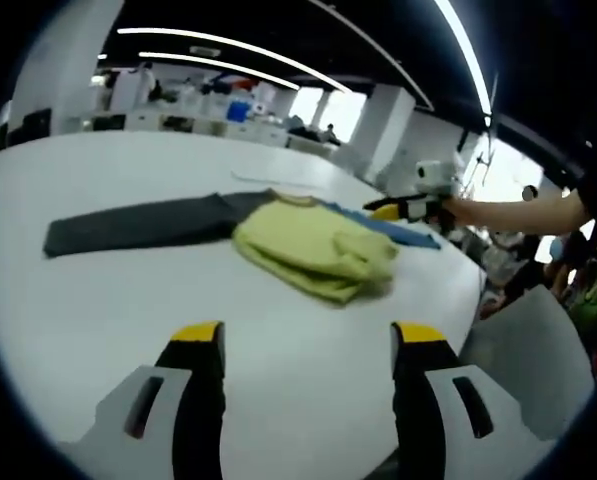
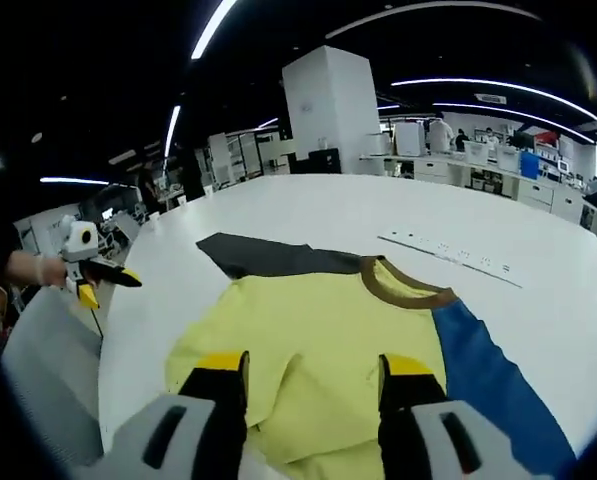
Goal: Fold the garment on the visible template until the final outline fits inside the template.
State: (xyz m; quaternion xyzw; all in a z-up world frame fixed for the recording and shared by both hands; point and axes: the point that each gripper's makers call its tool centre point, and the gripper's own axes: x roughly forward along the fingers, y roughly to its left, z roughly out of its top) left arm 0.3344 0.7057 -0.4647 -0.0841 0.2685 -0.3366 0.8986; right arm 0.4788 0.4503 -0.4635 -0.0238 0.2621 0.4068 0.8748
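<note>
On the white table, the yellow garment is seen bunched, dark sleeve left, blue sleeve right. Left gripper is held spread, well short of it. Right gripper is held spread just over its yellow body.

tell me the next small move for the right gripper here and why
Probably lower the right gripper, whose jaws stand open above the yellow body, and take the blue sleeve. That sleeve and the dark grey sleeve lie spread flat on the white table, unfolded.
</note>
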